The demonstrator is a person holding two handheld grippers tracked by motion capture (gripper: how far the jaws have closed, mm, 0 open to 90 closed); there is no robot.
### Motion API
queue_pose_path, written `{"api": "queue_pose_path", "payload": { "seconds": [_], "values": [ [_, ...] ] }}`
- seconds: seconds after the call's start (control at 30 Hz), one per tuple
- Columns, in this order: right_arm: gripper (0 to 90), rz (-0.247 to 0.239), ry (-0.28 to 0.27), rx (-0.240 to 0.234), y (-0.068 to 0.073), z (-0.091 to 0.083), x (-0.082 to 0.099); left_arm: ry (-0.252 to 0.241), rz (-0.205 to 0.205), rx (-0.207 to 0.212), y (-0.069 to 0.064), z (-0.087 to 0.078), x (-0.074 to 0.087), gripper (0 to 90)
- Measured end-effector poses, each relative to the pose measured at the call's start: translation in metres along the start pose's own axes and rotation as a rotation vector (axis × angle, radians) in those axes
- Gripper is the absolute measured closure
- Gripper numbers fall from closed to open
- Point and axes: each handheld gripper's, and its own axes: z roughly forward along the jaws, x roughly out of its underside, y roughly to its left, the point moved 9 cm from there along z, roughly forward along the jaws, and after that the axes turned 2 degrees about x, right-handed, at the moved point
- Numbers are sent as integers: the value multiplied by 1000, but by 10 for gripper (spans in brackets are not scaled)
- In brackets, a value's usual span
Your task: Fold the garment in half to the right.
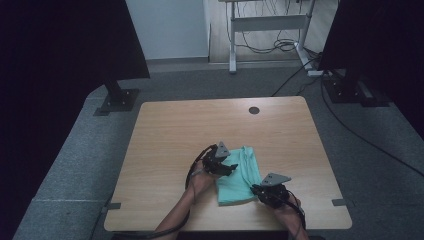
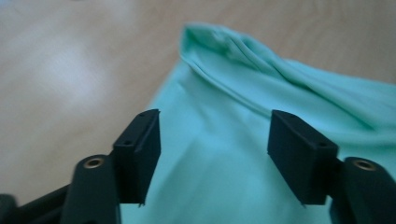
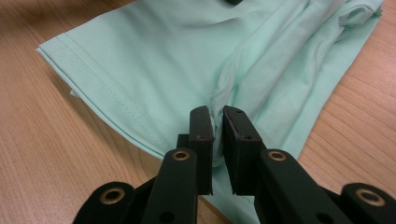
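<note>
A folded mint-green garment (image 1: 239,176) lies on the wooden table (image 1: 190,130) near its front edge. My left gripper (image 1: 231,168) sits at the garment's left side. In the left gripper view its jaws (image 2: 215,154) stand wide apart just above the garment (image 2: 285,88), with nothing pressed between them. My right gripper (image 1: 256,190) is at the garment's front right corner. Seen from the right gripper view, this gripper (image 3: 217,119) is shut on a raised fold of the garment (image 3: 154,60), with a stitched hem at the left.
A round dark cable hole (image 1: 254,110) sits near the table's far edge. Black stands with floor plates flank the table at the back left (image 1: 117,99) and back right (image 1: 350,91). A white desk frame (image 1: 265,22) with cables stands beyond.
</note>
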Motion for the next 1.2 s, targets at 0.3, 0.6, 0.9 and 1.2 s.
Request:
{"api": "queue_pose_path", "payload": {
  "seconds": [0.3,0.6,0.9,1.2],
  "values": [
    [785,4,0,16,-3,0,0,58,-30,60,-26,-9,31,217],
    [493,49,-42,18,-9,-11,-10,12,-42,49,-25,-7,33,195],
    [204,38,-79,51,-7,8,-35,13,-44,45,-26,-7,33,192],
    [196,100,36,205,-39,16,-7,13,-49,40,-26,-7,33,192]
  ]
}}
